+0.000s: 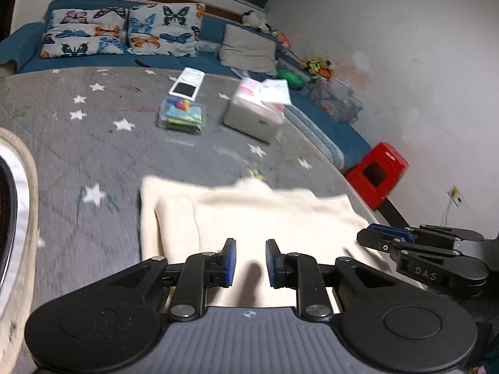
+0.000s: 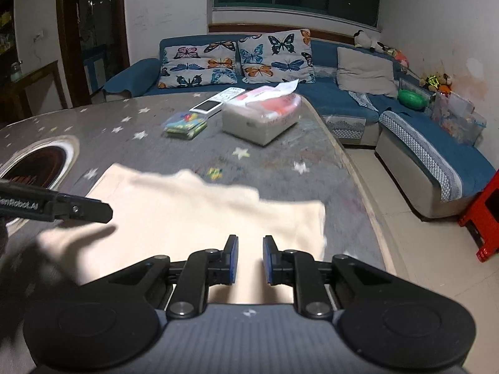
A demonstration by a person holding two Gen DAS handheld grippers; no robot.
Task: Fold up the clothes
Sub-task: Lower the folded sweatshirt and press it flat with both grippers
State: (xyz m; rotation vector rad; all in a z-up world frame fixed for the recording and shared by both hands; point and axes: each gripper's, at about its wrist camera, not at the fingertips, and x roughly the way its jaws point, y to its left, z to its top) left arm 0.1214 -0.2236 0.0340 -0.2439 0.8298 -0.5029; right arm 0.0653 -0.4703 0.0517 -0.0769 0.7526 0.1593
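Both tools, left tool [image 1: 250, 263] and right tool [image 2: 250, 260], are hovering part-open and empty over the cream garment [image 1: 249, 218] lying flat on the worktop [image 1: 93, 143]; you should be pinching matching edges evenly.

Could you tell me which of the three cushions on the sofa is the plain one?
The grey cushion, rightmost on the blue sofa; the other two cushions carry coloured butterfly prints.

Tissue box [image 2: 261, 117], remote [image 2: 208, 105], butterfly cushions [image 2: 237, 59], red stool [image 1: 377, 174].
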